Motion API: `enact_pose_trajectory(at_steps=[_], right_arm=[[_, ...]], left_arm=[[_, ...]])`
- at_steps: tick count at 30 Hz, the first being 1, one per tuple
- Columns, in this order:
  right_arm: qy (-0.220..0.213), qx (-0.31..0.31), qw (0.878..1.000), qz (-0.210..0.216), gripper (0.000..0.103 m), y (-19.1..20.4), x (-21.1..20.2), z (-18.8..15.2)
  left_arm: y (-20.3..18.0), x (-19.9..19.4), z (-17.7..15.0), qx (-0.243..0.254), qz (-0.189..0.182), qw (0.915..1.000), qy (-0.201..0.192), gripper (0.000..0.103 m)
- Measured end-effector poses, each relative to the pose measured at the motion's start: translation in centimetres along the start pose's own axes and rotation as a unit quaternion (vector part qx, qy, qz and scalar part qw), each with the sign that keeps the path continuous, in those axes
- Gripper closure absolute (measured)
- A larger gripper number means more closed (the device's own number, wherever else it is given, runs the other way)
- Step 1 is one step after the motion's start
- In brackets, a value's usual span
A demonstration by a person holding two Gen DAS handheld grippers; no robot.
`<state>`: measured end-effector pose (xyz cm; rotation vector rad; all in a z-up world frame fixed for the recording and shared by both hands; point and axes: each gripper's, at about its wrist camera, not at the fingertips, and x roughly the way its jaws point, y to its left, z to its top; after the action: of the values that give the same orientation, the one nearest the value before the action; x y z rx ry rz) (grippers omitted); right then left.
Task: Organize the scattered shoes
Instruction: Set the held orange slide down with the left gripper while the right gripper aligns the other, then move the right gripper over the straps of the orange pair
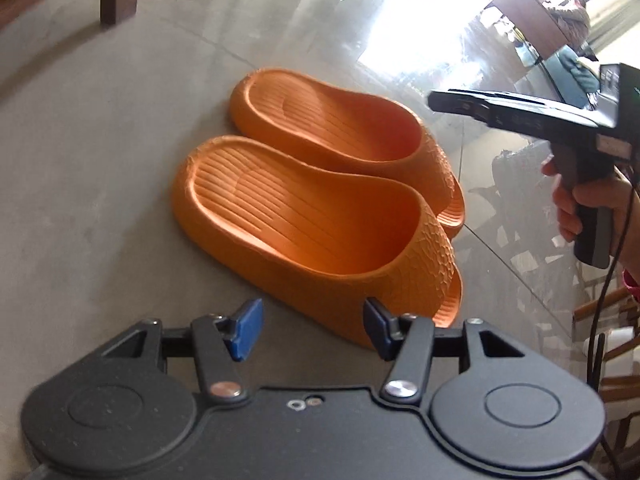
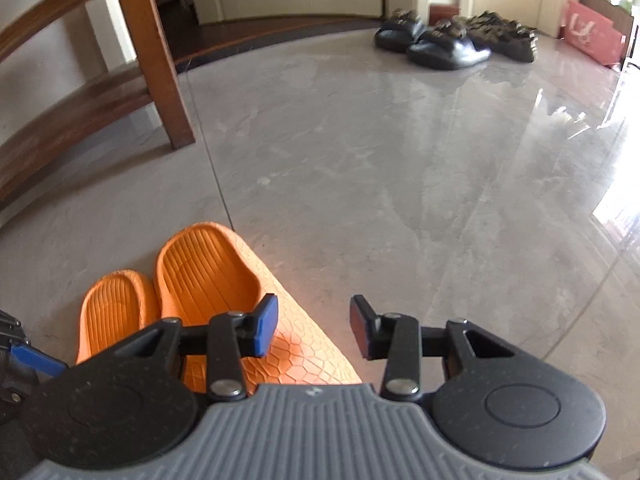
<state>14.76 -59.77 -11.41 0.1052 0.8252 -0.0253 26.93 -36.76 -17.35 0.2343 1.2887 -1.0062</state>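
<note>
A: Grey glossy tile floor (image 2: pixel 360 152), wooden furniture leg (image 2: pixel 154 52) far left in the right wrist view, strong window glare on the right.

B: Shoes?

A: Two orange slippers, side by side and touching, soles down. Near orange slipper (image 1: pixel 312 228) sits just ahead of the left gripper (image 1: pixel 314 326); far orange slipper (image 1: pixel 340 128) lies behind it. Both show in the right wrist view too, low left.

B: Left gripper state?

A: Released, blue pads spread wide, nothing between them. Right pad sits against the near slipper's toe edge in the picture; contact unclear.

B: Right gripper?

A: Right gripper (image 2: pixel 314 328) released as well, pads apart, hanging over the textured toe of one orange slipper. Holds nothing. From the left wrist view its black body is up on the right, a hand (image 1: pixel 576 200) around the handle.

B: Other shoes?

A: Pair of black slides (image 2: pixel 432 44) far across the floor, darker shoes (image 2: pixel 504 36) just right of them. Pink bag (image 2: pixel 592 32) far right.
</note>
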Motion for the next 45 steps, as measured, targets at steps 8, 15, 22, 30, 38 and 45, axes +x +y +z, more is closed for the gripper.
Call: enact_pose_trajectory(at_steps=[8, 15, 22, 30, 38, 45], right_arm=[[-0.033, -0.03, 0.999, 0.007, 0.059, 2.3, -4.1, -3.4], [-0.014, -0.043, 0.999, -0.001, 0.059, 3.6, -4.5, -8.6], [0.0, -0.065, 0.998, -0.016, 0.059, 4.6, -3.8, -8.8], [-0.02, -0.067, 0.997, -0.021, 0.059, 5.6, -4.0, -6.6], [-0.009, -0.078, 0.997, 0.007, 0.059, 4.4, -3.7, -6.6], [-0.002, -0.09, 0.996, 0.022, 0.058, 4.1, -3.3, -7.1]], left_arm=[[0.2, -5.1, -1.1, 0.006, 0.0, 0.9947, -0.103, 0.044], [-3.0, -5.8, -4.0, 0.022, 0.048, 0.979, -0.197, 0.044], [-6.6, -5.2, -4.8, 0.001, 0.24, 0.95, -0.199, 0.037], [-7.5, -4.8, -5.1, -0.128, 0.293, 0.927, -0.195, 0.036], [-8.0, -4.6, -6.7, -0.182, 0.326, 0.9081, -0.189, 0.036], [-7.8, -4.6, -7.1, -0.207, 0.335, 0.9001, -0.187, 0.036]])
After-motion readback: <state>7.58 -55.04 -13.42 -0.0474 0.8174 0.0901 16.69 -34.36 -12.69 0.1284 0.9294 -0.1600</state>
